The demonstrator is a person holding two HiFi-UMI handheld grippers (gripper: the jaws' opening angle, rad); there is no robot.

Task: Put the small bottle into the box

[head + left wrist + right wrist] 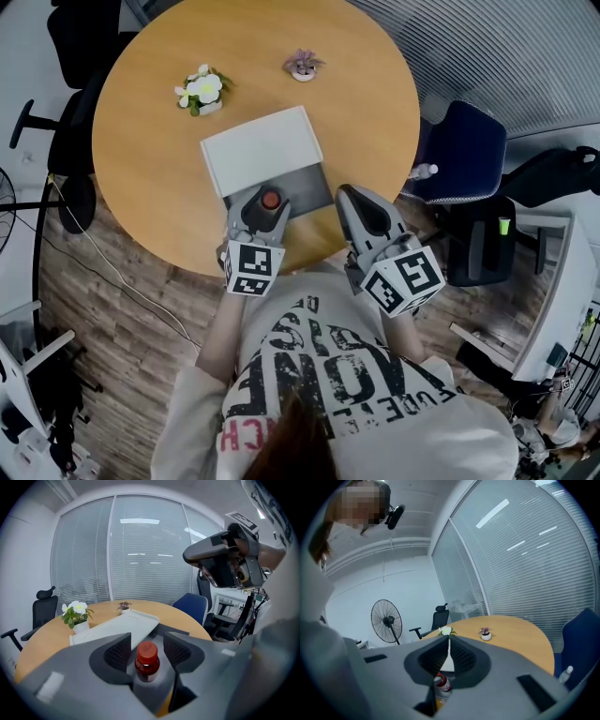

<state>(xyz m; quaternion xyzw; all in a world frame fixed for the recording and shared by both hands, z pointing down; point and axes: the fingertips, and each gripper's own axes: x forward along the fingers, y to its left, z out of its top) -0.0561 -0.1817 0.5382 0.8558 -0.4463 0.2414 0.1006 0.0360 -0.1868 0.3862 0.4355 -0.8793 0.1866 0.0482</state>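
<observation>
A small bottle (271, 199) with a red cap and dark contents stands upright at the near left of the grey open box (307, 185), whose white lid (261, 150) lies open behind it. My left gripper (268, 207) is around the bottle (147, 660). Its jaws (146, 640) are open, with a gap on each side of the cap, so the pads do not press on it. My right gripper (352, 197) hovers just right of the box at the table's near edge. Its jaws (449, 641) are shut with nothing between them, and the bottle (442, 682) shows below them.
On the round wooden table (150, 178) a white-flowered pot (202, 91) and a small succulent pot (303, 65) stand at the far side. A blue chair (466, 150) stands to the right, with black chairs to the left. A floor fan (386, 619) stands beyond the table.
</observation>
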